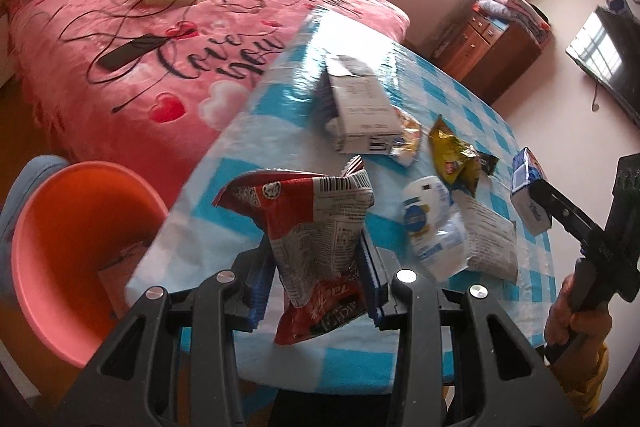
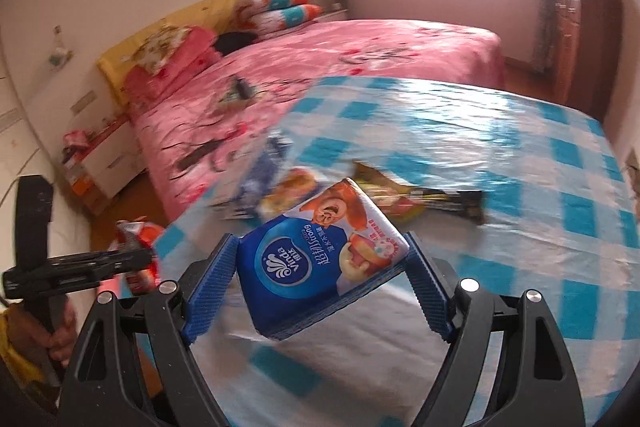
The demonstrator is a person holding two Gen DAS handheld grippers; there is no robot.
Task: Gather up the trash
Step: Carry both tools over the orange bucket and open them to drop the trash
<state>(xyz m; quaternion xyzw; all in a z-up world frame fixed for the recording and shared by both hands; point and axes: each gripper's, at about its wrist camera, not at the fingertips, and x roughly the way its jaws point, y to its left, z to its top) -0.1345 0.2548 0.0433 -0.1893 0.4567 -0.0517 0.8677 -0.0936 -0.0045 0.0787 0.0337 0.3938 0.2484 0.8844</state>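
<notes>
Both grippers have black frames with 4 silver round screws each and blue ribbed pads point(image 2: 212, 287); the person's sleeve point(image 1: 580, 383) is yellow

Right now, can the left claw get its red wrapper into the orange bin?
Probably yes. The left claw grips the red wrapper near the table edge, and the orange bin sits just beside and below, mouth open with nothing between them; something already lies inside.

A home bedroom: a pink-quilted bed point(image 1: 168, 39) with pillows point(image 2: 280, 7), a wooden dresser point(image 1: 492, 43) and a wall-mounted television point(image 1: 608, 59).
</notes>
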